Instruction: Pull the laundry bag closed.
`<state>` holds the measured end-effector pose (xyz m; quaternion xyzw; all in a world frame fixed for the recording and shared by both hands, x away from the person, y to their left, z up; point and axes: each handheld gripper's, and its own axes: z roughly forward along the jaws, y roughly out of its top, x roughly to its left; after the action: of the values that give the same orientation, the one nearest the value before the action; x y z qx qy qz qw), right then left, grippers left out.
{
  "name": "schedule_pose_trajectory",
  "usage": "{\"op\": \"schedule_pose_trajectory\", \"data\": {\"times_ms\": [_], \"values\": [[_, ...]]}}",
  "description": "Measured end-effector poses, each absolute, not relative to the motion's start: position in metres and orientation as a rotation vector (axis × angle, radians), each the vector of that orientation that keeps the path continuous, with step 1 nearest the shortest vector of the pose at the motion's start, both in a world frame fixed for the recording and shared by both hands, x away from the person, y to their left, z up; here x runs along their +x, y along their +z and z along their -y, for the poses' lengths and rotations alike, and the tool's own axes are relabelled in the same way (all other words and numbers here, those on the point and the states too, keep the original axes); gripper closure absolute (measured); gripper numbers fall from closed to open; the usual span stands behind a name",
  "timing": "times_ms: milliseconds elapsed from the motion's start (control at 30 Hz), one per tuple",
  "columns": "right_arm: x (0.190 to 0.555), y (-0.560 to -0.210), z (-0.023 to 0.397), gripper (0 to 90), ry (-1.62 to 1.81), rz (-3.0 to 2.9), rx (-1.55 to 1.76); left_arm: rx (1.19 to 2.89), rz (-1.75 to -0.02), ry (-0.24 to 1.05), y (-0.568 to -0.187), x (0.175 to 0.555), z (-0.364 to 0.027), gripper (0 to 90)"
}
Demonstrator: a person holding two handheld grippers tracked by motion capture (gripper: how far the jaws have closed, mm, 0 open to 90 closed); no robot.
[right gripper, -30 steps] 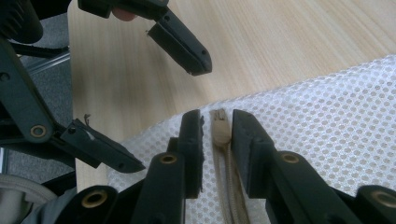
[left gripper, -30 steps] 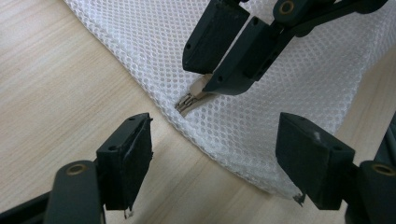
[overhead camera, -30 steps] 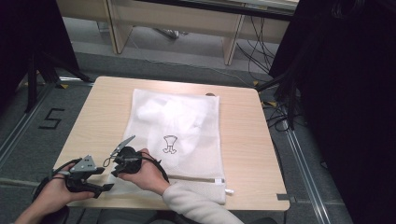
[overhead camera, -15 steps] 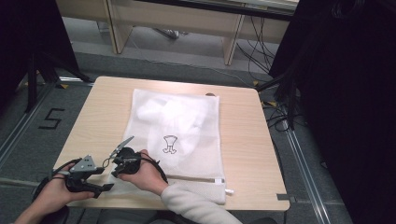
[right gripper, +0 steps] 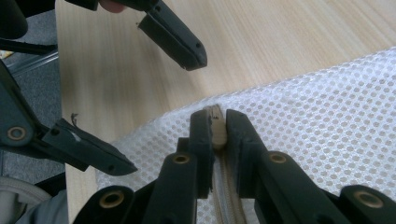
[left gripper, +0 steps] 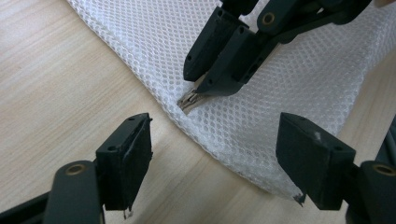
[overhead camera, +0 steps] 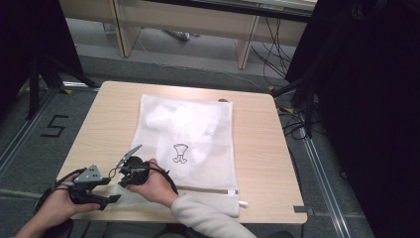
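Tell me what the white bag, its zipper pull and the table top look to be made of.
Bag: white synthetic mesh, likely polyester, judging by its open honeycomb weave and soft sheen. Zipper pull, pinched in the right gripper: looks like dull brass-toned metal, though coated plastic is possible. Table: pale wood-grain surface, matte; probably laminate rather than solid wood, given the even, printed-looking grain.

White mesh bag (overhead camera: pixel 190 144) lies on wooden table (overhead camera: pixel 257 144).

A black "5" (overhead camera: pixel 54 126) on the grey floor left of the table (overhead camera: pixel 109 114); no other legible text.
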<state>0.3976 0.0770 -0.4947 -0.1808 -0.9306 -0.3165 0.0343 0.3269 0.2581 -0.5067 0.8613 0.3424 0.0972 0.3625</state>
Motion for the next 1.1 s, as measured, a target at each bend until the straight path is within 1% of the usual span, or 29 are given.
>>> {"op": "schedule_pose_trajectory", "data": {"times_ms": [367,433,500,533,567,600,633,667,700,733,767,800,833,867,900,933,967,1000,1033,1067,1100], "values": [[0.396,-0.484,-0.074,81.7,-0.985,2.836,-0.565,2.187,-0.877,0.217,-0.507,0.329,-0.256,28.1],[0.397,-0.481,-0.072,81.8,-0.974,2.839,-0.578,2.152,-0.899,0.189,-0.508,0.330,-0.253,30.4],[0.397,-0.479,-0.072,81.7,-0.973,2.851,-0.564,2.183,-0.891,0.190,-0.507,0.333,-0.254,33.2],[0.398,-0.478,-0.071,81.8,-0.983,2.858,-0.544,2.153,-0.922,0.169,-0.507,0.334,-0.251,34.6],[0.398,-0.478,-0.071,81.8,-0.983,2.858,-0.544,2.153,-0.922,0.169,-0.507,0.334,-0.251,36.7],[0.397,-0.477,-0.071,81.8,-0.982,2.858,-0.542,2.153,-0.919,0.179,-0.507,0.335,-0.250,36.7],[0.396,-0.476,-0.071,81.8,-0.988,2.843,-0.545,2.134,-0.933,0.150,-0.508,0.335,-0.249,39.0],[0.396,-0.475,-0.070,81.8,-0.972,2.850,-0.559,2.153,-0.931,0.150,-0.507,0.336,-0.250,41.4],[0.396,-0.474,-0.069,81.8,-0.982,2.847,-0.547,2.117,-0.970,0.120,-0.508,0.336,-0.249,47.4],[0.398,-0.474,-0.068,81.8,-0.995,2.858,-0.513,2.117,-0.965,0.110,-0.508,0.337,-0.250,47.4],[0.396,-0.473,-0.068,81.8,-0.987,2.855,-0.544,2.108,-0.989,0.101,-0.508,0.338,-0.250,49.9],[0.398,-0.473,-0.066,81.8,-0.998,2.871,-0.503,2.097,-0.994,0.087,-0.508,0.339,-0.249,56.4],[0.398,-0.473,-0.066,81.8,-0.998,2.871,-0.503,2.090,-1.005,0.084,-0.508,0.339,-0.249,59.2],[0.398,-0.472,-0.066,81.8,-1.005,2.871,-0.481,2.097,-1.005,0.062,-0.509,0.340,-0.249,59.2],[0.398,-0.472,-0.066,81.8,-1.010,2.871,-0.470,2.097,-1.012,0.062,-0.509,0.340,-0.249,61.6],[0.397,-0.472,-0.065,81.8,-0.988,2.872,-0.493,2.095,-1.030,0.066,-0.508,0.341,-0.249,68.1],[0.397,-0.472,-0.065,81.8,-0.988,2.872,-0.493,2.088,-1.042,0.069,-0.507,0.340,-0.248,68.1],[0.397,-0.472,-0.064,81.8,-0.977,2.880,-0.493,2.093,-1.048,0.075,-0.506,0.340,-0.248,74.2],[0.397,-0.472,-0.064,81.8,-0.977,2.880,-0.493,2.093,-1.051,0.077,-0.506,0.341,-0.248,74.2],[0.396,-0.471,-0.063,81.8,-0.969,2.884,-0.492,2.090,-1.055,0.075,-0.506,0.341,-0.248,79.4],[0.396,-0.471,-0.062,81.8,-0.958,2.892,-0.492,2.070,-1.055,0.062,-0.504,0.341,-0.248,81.5]]}}
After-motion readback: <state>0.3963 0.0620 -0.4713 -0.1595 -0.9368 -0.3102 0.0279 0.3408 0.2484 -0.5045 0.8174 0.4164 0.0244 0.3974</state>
